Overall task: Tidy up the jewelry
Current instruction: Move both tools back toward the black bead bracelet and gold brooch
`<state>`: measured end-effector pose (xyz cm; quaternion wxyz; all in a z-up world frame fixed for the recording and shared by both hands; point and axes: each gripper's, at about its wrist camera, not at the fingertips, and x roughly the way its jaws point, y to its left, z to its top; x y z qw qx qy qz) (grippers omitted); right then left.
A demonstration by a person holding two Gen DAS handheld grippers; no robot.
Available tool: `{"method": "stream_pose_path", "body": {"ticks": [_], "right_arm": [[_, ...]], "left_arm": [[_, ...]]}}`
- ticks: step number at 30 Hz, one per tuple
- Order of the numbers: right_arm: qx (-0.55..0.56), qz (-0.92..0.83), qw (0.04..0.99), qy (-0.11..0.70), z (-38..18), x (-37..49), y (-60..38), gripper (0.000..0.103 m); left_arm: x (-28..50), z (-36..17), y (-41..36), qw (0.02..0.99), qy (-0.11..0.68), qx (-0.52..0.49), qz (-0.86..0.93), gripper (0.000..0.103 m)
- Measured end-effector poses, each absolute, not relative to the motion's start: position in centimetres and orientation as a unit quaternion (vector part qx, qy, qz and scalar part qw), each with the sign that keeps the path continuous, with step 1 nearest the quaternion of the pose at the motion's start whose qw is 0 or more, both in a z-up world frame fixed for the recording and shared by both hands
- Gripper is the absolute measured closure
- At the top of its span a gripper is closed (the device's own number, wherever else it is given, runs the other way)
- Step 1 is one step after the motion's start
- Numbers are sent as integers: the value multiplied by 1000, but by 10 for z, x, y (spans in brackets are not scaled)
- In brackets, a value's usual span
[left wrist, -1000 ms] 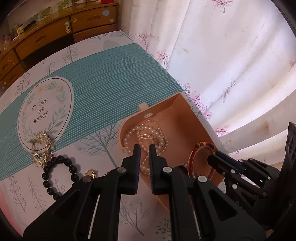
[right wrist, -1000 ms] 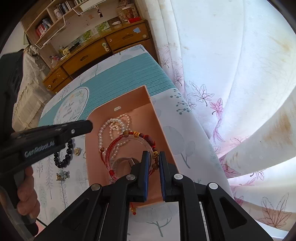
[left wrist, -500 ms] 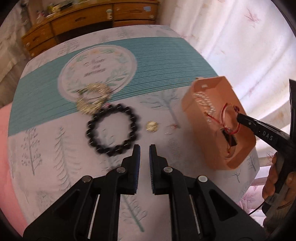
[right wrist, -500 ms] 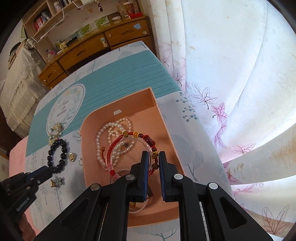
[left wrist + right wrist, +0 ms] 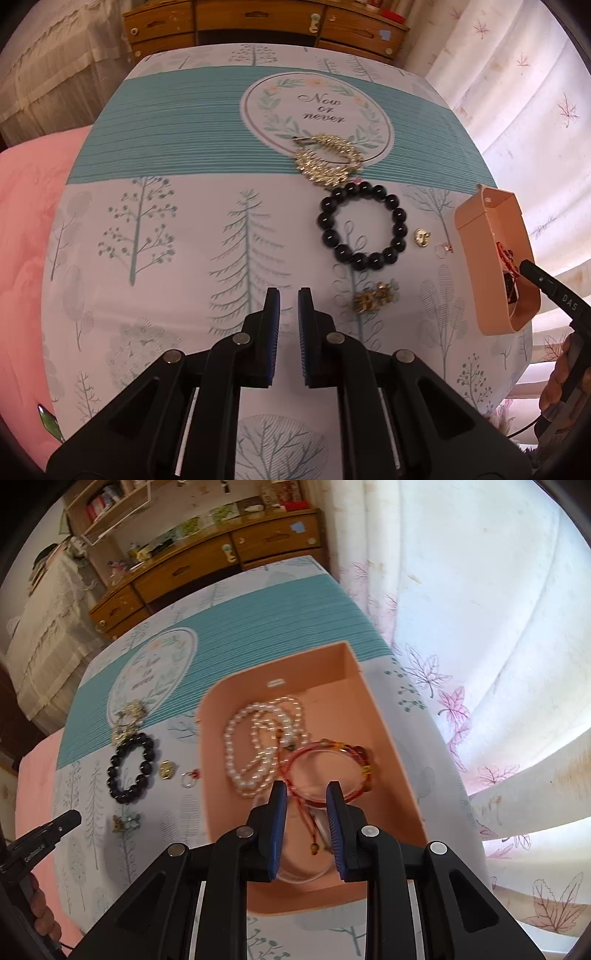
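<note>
Left wrist view: your left gripper (image 5: 288, 301) is hovering over the tablecloth (image 5: 155, 236), fingers nearly together, empty; black bead bracelet (image 5: 364, 225) lying ahead. Right wrist view: your right gripper (image 5: 306, 794) has just been opening over the peach box (image 5: 388, 738), red string bracelet (image 5: 328, 771) lying between its fingers, unclamped, beside the pearl necklace (image 5: 258, 738).

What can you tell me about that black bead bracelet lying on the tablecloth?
The black bead bracelet is a closed ring of large, round, glossy dark beads, looking like polished stone or glass. It lies flat on the tree-print tablecloth, outside the peach box. Its far edge lies right against a gold leafy piece; whether they touch is unclear. A small gold charm sits apart beside it. Neither gripper touches it.
</note>
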<state>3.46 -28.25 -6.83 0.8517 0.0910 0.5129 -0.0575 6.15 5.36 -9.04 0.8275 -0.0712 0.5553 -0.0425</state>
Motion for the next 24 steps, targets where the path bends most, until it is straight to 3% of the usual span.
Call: {"method": "stream_pose_path", "body": {"ticks": [3, 6, 12, 14, 16, 18, 24], "right_arm": [[78, -41, 857, 507, -59, 34, -266, 79], [61, -17, 866, 496, -47, 35, -243, 65], [21, 34, 866, 498, -37, 46, -198, 65], [12, 54, 862, 503, -39, 52, -182, 65], [0, 70, 857, 510, -44, 61, -168, 64], [-7, 83, 849, 521, -52, 73, -157, 64], [-20, 109, 827, 551, -82, 115, -128, 64]], "left_arm": [[56, -93, 61, 825, 559, -77, -37, 96], [53, -95, 66, 824, 560, -83, -36, 96], [57, -94, 68, 824, 558, -89, -41, 95], [59, -97, 68, 821, 563, -85, -40, 89], [60, -98, 70, 821, 562, -92, -41, 65], [61, -98, 73, 824, 555, -100, -44, 55], [71, -101, 79, 823, 555, -108, -44, 55]]}}
